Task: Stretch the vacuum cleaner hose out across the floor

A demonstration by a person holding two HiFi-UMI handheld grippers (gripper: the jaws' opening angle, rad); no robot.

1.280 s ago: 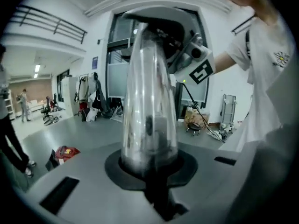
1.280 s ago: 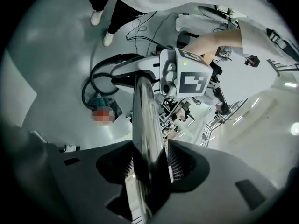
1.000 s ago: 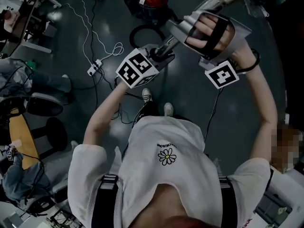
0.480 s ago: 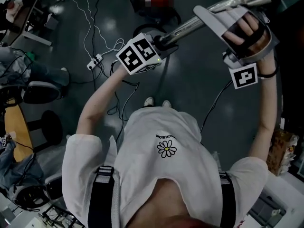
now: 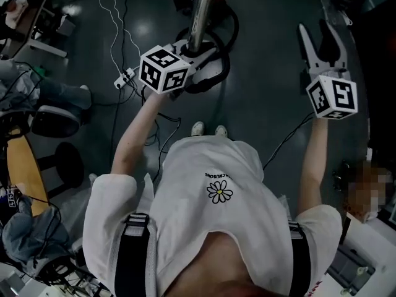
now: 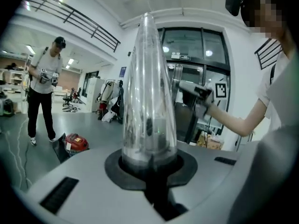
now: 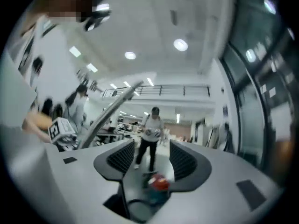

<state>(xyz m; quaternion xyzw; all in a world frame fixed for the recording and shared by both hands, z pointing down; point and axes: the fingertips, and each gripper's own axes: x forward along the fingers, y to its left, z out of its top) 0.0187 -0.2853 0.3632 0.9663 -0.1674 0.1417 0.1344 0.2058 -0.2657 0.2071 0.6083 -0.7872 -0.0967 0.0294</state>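
Red vacuum cleaner [image 6: 74, 143] far out on the floor [image 5: 266, 91]. Black hose [image 5: 216, 79] looped beside it, not yet stretched. Metal tube [image 5: 201, 17] lengthwise toward the cleaner, clamped in the left gripper [image 6: 149, 164] fingers; nearer hand, forearm extended. Probably needs a pull back along that axis. Right gripper [image 5: 318, 39] well apart, raised, fingers just opened, nothing between.

Dark glossy floor [image 5: 266, 73], glass doors [image 6: 196, 50], ceiling lights [image 7: 180, 44]
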